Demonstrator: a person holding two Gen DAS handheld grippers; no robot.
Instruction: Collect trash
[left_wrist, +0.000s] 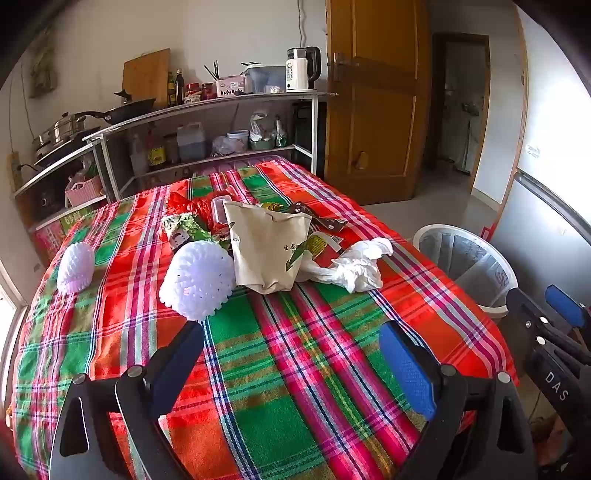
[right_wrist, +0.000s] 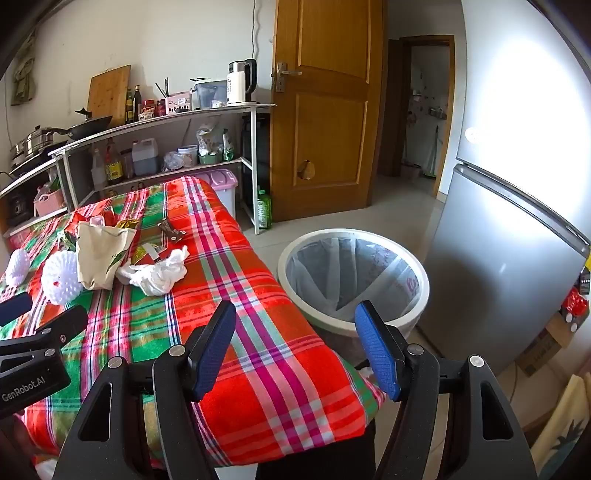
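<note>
Trash lies piled mid-table on the plaid cloth (left_wrist: 295, 369): a beige paper bag (left_wrist: 266, 247), crumpled white tissue (left_wrist: 358, 269), two white foam fruit nets (left_wrist: 199, 280) (left_wrist: 75, 267), green and red snack wrappers (left_wrist: 184, 229) and a dark wrapper (left_wrist: 321, 219). My left gripper (left_wrist: 291, 350) hovers open over the near cloth, short of the pile, nothing between its fingers. My right gripper (right_wrist: 299, 347) stands open above the table's near right corner, also with nothing in it. A white bin (right_wrist: 352, 280) with a clear liner stands on the floor right of the table. The same tissue (right_wrist: 159, 277) and bag (right_wrist: 99, 254) show in the right wrist view.
A metal shelf rack (left_wrist: 207, 110) with pans, bottles and a kettle (left_wrist: 301, 70) stands behind the table. A wooden door (right_wrist: 325, 110) is at the back, a silver fridge (right_wrist: 498, 277) to the right. Tiled floor (right_wrist: 369, 214) lies between door and bin.
</note>
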